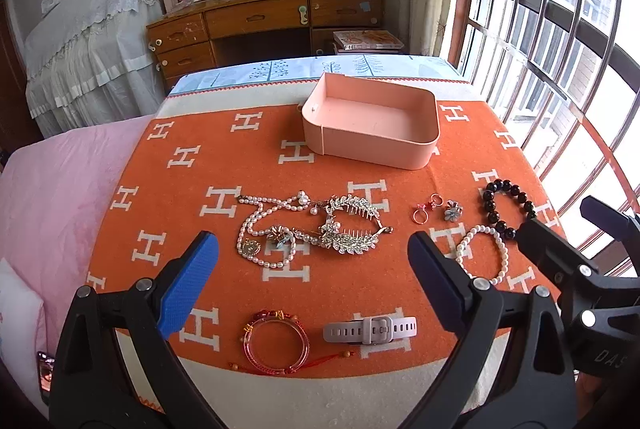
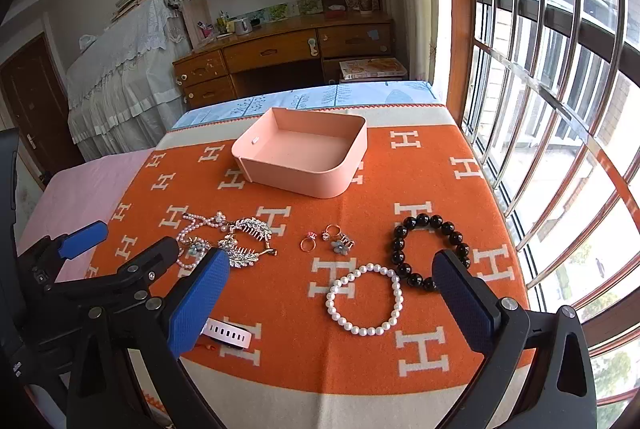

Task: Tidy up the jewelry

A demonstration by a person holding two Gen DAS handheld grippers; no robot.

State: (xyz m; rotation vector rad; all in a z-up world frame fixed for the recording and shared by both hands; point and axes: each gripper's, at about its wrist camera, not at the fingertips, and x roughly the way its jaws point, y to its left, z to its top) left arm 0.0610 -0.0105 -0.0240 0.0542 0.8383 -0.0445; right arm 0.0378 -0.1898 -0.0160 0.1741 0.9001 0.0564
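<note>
left gripper [image 1: 312, 261]: jaws spread wide, nothing between the blue pads, held above the orange blanket [image 1: 224, 157]. right gripper [image 2: 332, 293]: jaws likewise spread and holding nothing, raised over the white pearl bracelet [image 2: 364, 299].

ahead of the left jaws lies a tangle of pearl necklace [image 1: 260, 229] and silver leaf hair combs [image 1: 348, 225], touching one another. nearer the camera, a red bangle [image 1: 276, 343] and a white watch strap [image 1: 370, 329] lie side by side, apart, close to the blanket's near cream border.

beside the pearl bracelet, a black bead bracelet [image 2: 430, 251] touches or nearly touches it; i cannot tell which. two small rings [image 2: 316, 239] and a flower brooch [image 2: 342, 245] sit between the combs and the black beads, apart from both.

open blanket separates the jewelry row from the pink tray [image 2: 304, 155], which stands further back towards the far edge. its floor is bare; nothing lies in it.

the blanket's right edge runs close along the barred window [image 2: 540, 109]. its left edge meets a pink sheet [image 1: 52, 197]. a wooden desk [image 2: 280, 49] stands beyond the far edge, well apart.
</note>
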